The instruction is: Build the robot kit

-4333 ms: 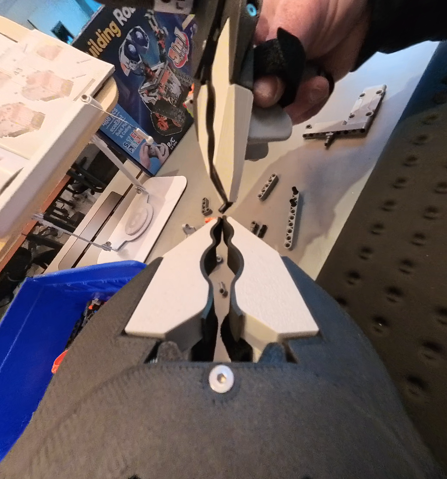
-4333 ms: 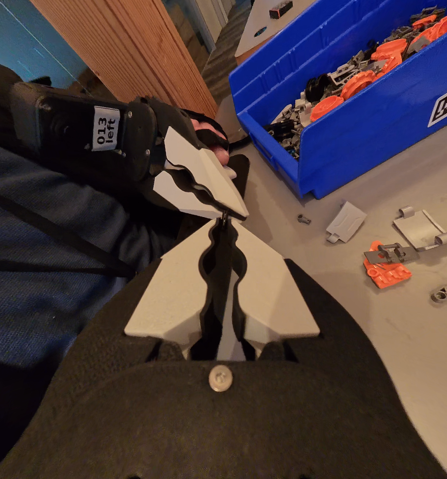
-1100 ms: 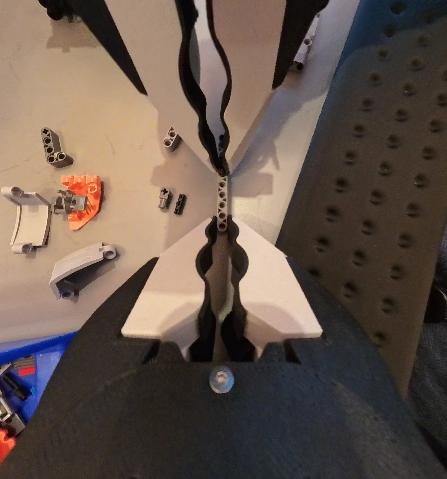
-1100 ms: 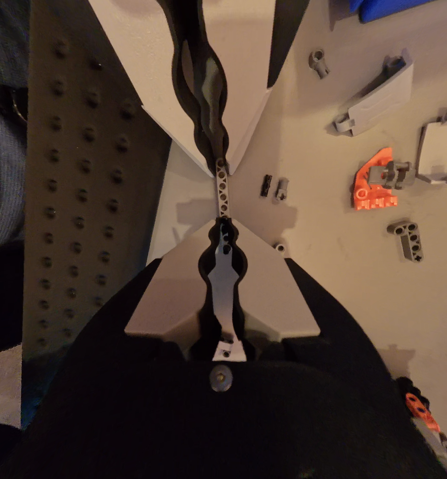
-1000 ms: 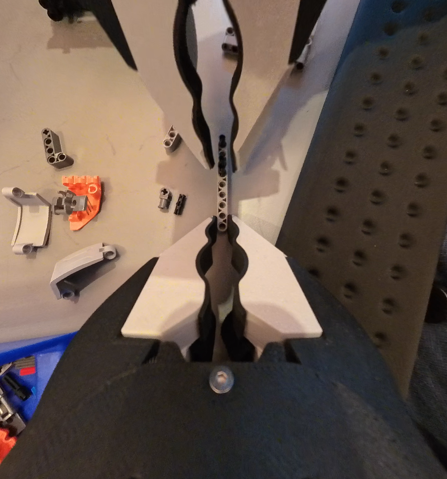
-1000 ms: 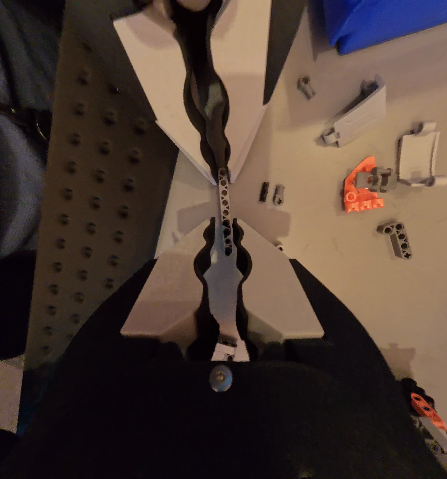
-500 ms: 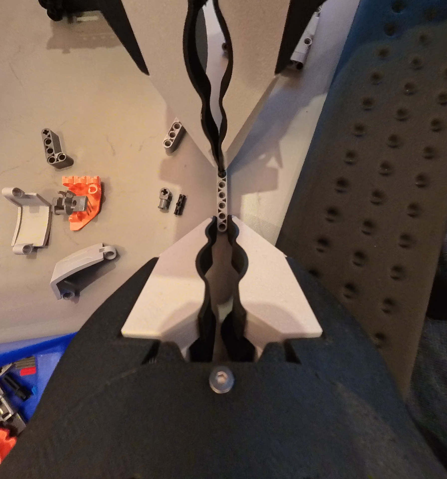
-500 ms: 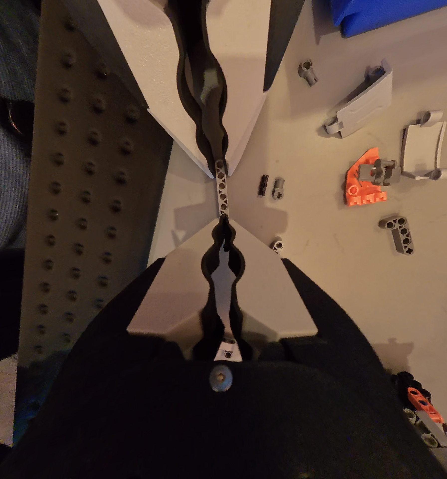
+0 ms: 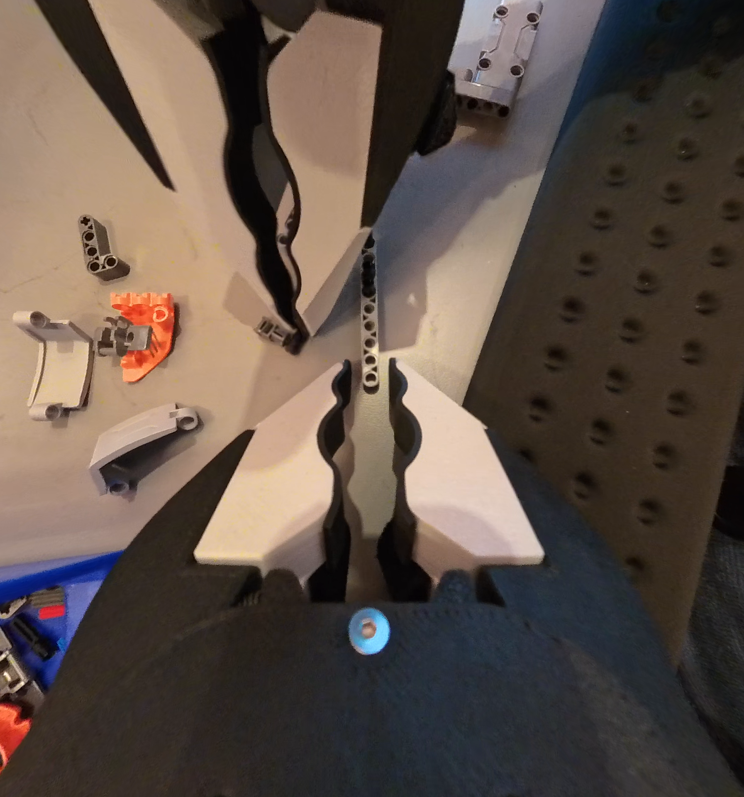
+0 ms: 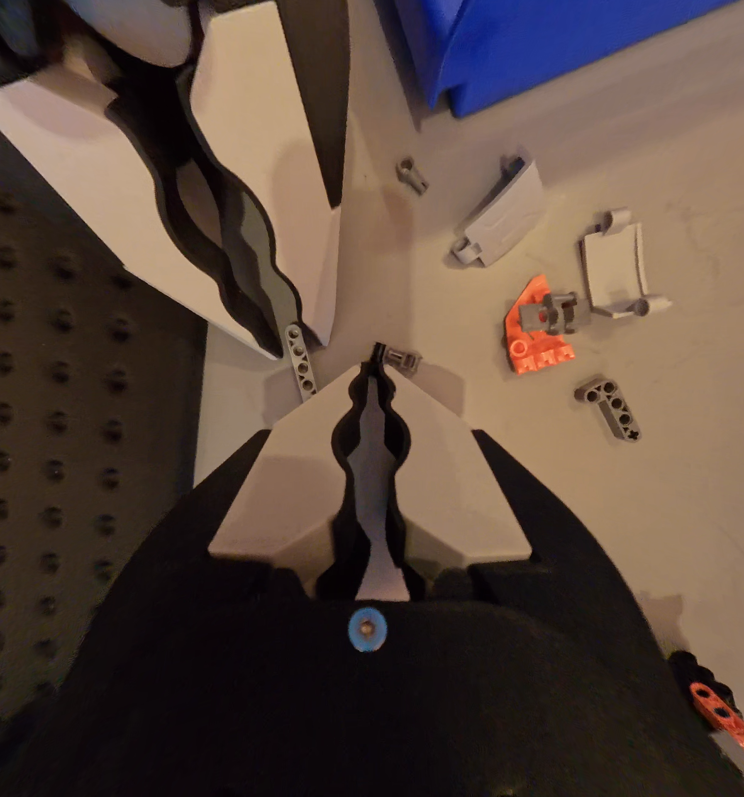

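A long grey beam [image 9: 370, 336] with black pins [image 9: 367, 269] at its far end lies on the grey table [image 9: 38, 129]. My left gripper [image 9: 368, 368] is open, with its tips either side of the beam's near end and not clamping it. My right gripper [image 10: 375, 368] is shut on a small black pin [image 10: 378, 350] that lies against a small grey connector [image 10: 401, 358]. The right gripper also shows in the left wrist view [image 9: 296, 338], tips down beside that connector [image 9: 270, 334]. In the right wrist view the left gripper [image 10: 299, 345] stands over the beam [image 10: 303, 371].
A dark perforated mat [image 9: 641, 302] borders the table. A blue bin [image 10: 577, 43] of parts stands nearby. Loose on the table are an orange piece [image 9: 146, 340], two grey curved panels [image 9: 57, 371], a dark L-shaped beam [image 9: 98, 246] and a grey holed plate [image 9: 495, 56]. My two grippers' fingertips are within a few centimetres of each other. My right gripper's tips are some 6 cm from the orange piece [image 9: 146, 340]. Look for it in the right wrist view [image 10: 524, 316] too.
Both grippers let go of the beam, which now lies on the table. My left gripper opened. My right gripper moved to the small black pin and closed on it.
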`<state>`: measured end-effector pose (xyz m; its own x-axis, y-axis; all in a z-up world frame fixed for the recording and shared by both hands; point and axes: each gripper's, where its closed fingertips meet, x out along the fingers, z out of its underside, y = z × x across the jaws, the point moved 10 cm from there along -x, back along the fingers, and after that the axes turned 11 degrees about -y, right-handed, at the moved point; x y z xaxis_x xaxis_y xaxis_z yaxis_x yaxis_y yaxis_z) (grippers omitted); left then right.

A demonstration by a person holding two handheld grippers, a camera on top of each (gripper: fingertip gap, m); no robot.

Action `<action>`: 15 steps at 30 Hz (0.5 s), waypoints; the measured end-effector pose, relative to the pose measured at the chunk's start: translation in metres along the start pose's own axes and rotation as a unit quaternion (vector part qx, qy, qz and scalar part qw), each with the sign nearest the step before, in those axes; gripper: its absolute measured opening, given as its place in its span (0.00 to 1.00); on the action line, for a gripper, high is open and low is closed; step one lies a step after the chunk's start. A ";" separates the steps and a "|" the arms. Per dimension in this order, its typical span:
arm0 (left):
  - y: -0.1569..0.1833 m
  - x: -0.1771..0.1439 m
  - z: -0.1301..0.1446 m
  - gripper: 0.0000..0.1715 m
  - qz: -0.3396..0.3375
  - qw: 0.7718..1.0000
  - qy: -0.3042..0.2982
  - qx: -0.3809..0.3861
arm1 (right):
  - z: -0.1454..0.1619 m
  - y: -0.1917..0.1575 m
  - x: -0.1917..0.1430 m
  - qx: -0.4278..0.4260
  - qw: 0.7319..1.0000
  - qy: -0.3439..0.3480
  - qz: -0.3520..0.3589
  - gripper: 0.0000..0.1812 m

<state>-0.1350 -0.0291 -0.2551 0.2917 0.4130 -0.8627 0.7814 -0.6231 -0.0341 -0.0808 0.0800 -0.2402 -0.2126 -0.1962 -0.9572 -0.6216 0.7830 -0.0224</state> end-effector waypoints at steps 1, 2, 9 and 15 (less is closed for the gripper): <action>0.000 0.000 0.000 0.09 0.001 1.000 0.002 -0.001 | 0.001 0.000 0.001 0.001 1.000 0.005 -0.006 0.00; -0.001 -0.001 0.000 0.10 0.004 1.000 0.006 -0.002 | 0.001 0.000 0.000 0.002 1.000 0.008 -0.006 0.00; -0.004 -0.014 0.000 0.12 -0.004 0.998 0.059 -0.020 | 0.008 0.000 -0.011 0.010 0.998 0.049 -0.034 0.00; -0.005 -0.015 0.000 0.13 -0.054 0.997 0.058 -0.006 | 0.012 -0.002 -0.027 0.020 0.994 0.091 -0.063 0.00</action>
<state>-0.1428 -0.0322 -0.2417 0.2665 0.5527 -0.7896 0.8179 -0.5631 -0.1181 -0.0641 0.0907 -0.2180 -0.2704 -0.3946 -0.8781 -0.6228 0.7673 -0.1530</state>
